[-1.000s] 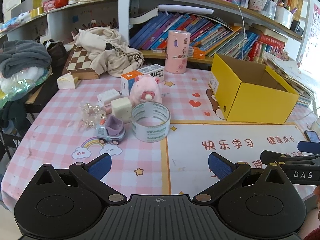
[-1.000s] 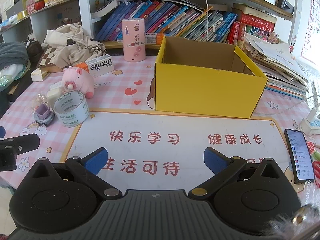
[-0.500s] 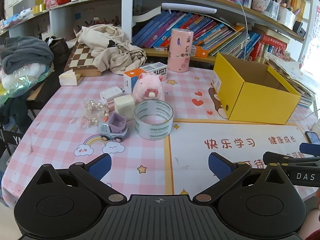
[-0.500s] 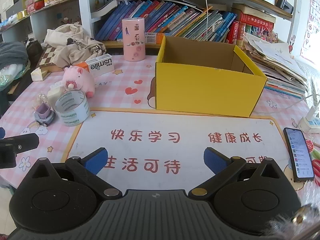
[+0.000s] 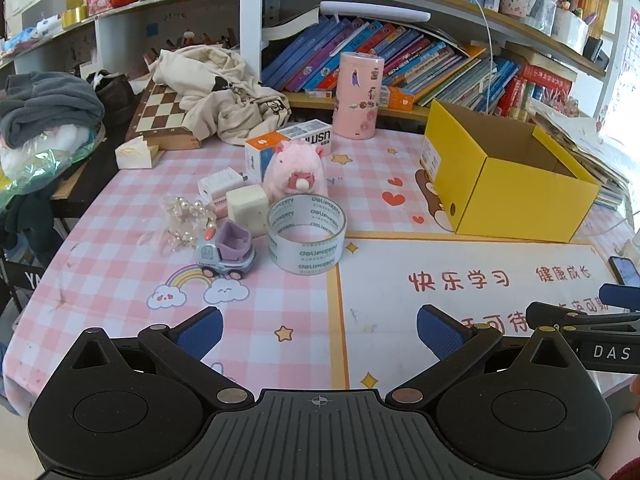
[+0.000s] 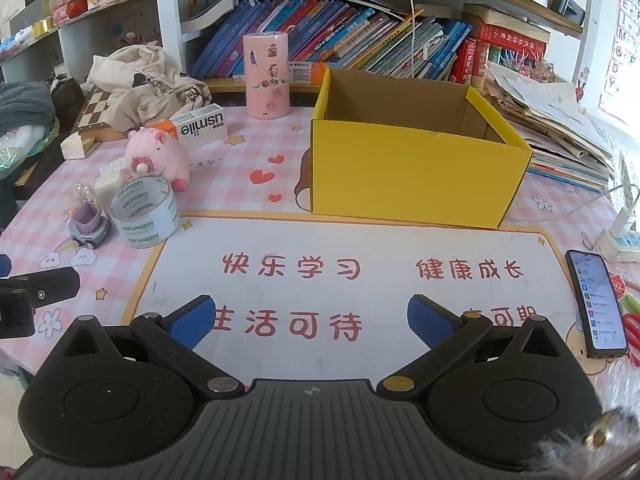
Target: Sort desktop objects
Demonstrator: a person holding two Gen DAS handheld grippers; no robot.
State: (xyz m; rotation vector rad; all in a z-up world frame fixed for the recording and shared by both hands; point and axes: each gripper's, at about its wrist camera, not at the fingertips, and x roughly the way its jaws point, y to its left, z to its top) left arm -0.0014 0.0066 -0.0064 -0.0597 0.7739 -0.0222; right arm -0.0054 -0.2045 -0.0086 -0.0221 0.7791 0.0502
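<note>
Left wrist view first: the left gripper [image 5: 319, 330] hangs low over the near edge of the table [image 5: 120, 272], its blue-padded jaws spread wide and holding nothing. Just ahead sits the cluster of loose items: a roll of clear tape [image 5: 306, 233] lying flat, a small toy truck [image 5: 226, 254] just beside it on the left, a cream cube [image 5: 247, 205] right behind them, a string of pearl beads [image 5: 186, 216] further left, and a pink plush pig [image 5: 296, 174] upright behind the tape. Behind the pig lies a white and orange carton [image 5: 288, 145], and a pink cylinder [image 5: 358, 95] stands near the bookshelf. Off to the right, well apart from the cluster, is the open yellow box [image 5: 516, 196], nothing visible inside it. Over on the right wrist view, the right gripper [image 6: 311, 322] hovers above the white study mat [image 6: 360, 272], jaws likewise wide apart and empty, facing the yellow box head-on. A phone [image 6: 596, 304] lies screen-up at the mat's right edge, and the left gripper's finger pokes in at the left border, near the toy truck.
</note>
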